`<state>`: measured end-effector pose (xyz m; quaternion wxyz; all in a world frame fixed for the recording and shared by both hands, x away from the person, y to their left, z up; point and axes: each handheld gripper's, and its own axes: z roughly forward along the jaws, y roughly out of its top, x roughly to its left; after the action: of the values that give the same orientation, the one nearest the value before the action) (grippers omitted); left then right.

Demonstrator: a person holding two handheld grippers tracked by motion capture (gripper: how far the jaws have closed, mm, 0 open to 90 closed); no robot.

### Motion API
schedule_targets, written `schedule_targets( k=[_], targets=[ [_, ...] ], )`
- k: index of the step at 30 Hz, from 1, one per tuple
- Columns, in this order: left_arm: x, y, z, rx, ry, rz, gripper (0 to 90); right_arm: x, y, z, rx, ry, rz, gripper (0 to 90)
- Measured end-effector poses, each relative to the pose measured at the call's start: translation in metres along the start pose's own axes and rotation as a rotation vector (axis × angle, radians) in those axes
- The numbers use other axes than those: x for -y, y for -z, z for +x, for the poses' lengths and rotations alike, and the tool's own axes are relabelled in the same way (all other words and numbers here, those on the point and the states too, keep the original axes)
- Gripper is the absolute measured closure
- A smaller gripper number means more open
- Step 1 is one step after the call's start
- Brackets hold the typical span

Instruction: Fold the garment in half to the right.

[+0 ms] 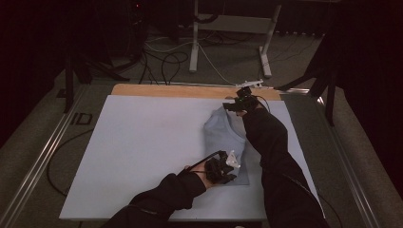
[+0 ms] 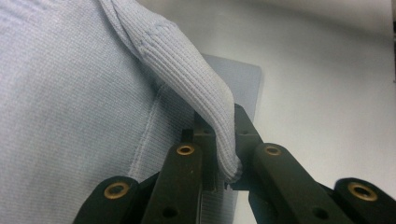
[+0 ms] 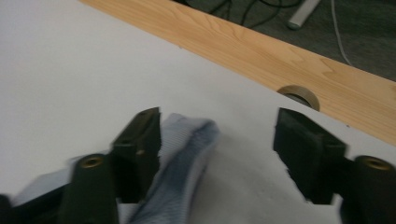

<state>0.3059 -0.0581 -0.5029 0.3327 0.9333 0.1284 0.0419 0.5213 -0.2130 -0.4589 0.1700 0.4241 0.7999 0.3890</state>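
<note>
A pale blue knit garment [image 1: 222, 137] lies folded on the right half of the white table cover [image 1: 142, 147]. My left gripper [image 1: 229, 167] is at the garment's near end. In the left gripper view its jaws [image 2: 225, 140] are shut on a ribbed fold of the garment [image 2: 187, 70], which rises from the flat cloth [image 2: 70, 102]. My right gripper [image 1: 238, 105] is at the garment's far end by the table's back edge. Its jaws [image 3: 217, 135] stand open, and a bunched edge of the garment [image 3: 187, 158] lies loose beside the left jaw, with neither pad pressing on it.
A bare wooden strip [image 1: 166, 90] runs along the table's far edge, with a round cable hole [image 3: 299, 95] in it. Beyond it are floor cables and a white desk frame [image 1: 195, 42]. The left half of the white cover is open surface.
</note>
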Motion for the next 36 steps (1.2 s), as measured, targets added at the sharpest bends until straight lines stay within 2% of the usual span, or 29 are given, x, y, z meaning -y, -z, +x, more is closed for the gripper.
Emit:
schedule_targets(
  k=[1,2,4,6,8,9,13,14,16,20,26,29,33,36],
  targets=[
    [-0.001,0.000,0.000,0.004,0.007,-0.004,85.9,0.001,0.003,0.000,0.003,-0.011,-0.007,27.7],
    [-0.002,-0.001,-0.001,0.003,0.004,-0.003,85.7,0.004,0.005,0.000,-0.014,-0.022,-0.010,25.0],
    [-0.004,-0.001,-0.001,0.016,0.026,-0.012,85.2,0.007,0.005,0.000,-0.013,-0.023,-0.009,23.7],
    [-0.005,-0.002,-0.001,0.020,0.038,-0.020,84.2,0.010,0.006,0.001,-0.034,-0.022,-0.014,21.0],
    [-0.007,-0.003,-0.002,0.048,0.051,-0.049,81.3,0.014,0.007,0.001,-0.060,-0.018,-0.021,16.6],
    [-0.008,-0.004,-0.002,0.067,0.053,-0.049,76.6,0.015,0.009,0.001,-0.069,-0.028,-0.034,16.3],
    [-0.009,-0.007,-0.008,0.113,0.040,-0.069,71.6,0.015,0.011,0.001,-0.080,-0.024,-0.039,13.6],
    [-0.009,-0.007,-0.009,0.115,0.033,-0.073,67.8,0.014,0.014,0.002,-0.085,-0.011,-0.051,13.4],
    [-0.009,-0.003,-0.010,0.124,0.032,-0.082,66.9,0.014,0.015,0.002,-0.090,-0.014,-0.059,13.4],
    [-0.005,0.009,-0.010,0.119,0.013,-0.118,59.4,0.014,0.018,0.005,-0.093,0.000,-0.071,12.8],
    [0.002,0.029,-0.003,0.086,0.024,-0.167,48.6,0.015,0.019,0.006,-0.111,0.008,-0.075,11.7],
    [0.007,0.037,0.002,0.078,0.026,-0.182,47.7,0.015,0.018,0.008,-0.120,0.008,-0.070,11.7],
    [0.014,0.047,0.008,0.075,0.048,-0.207,45.5,0.015,0.017,0.010,-0.140,0.027,-0.066,11.8],
    [0.019,0.056,0.012,0.071,0.048,-0.222,44.1,0.014,0.017,0.013,-0.140,0.050,-0.054,11.8]
  ],
)
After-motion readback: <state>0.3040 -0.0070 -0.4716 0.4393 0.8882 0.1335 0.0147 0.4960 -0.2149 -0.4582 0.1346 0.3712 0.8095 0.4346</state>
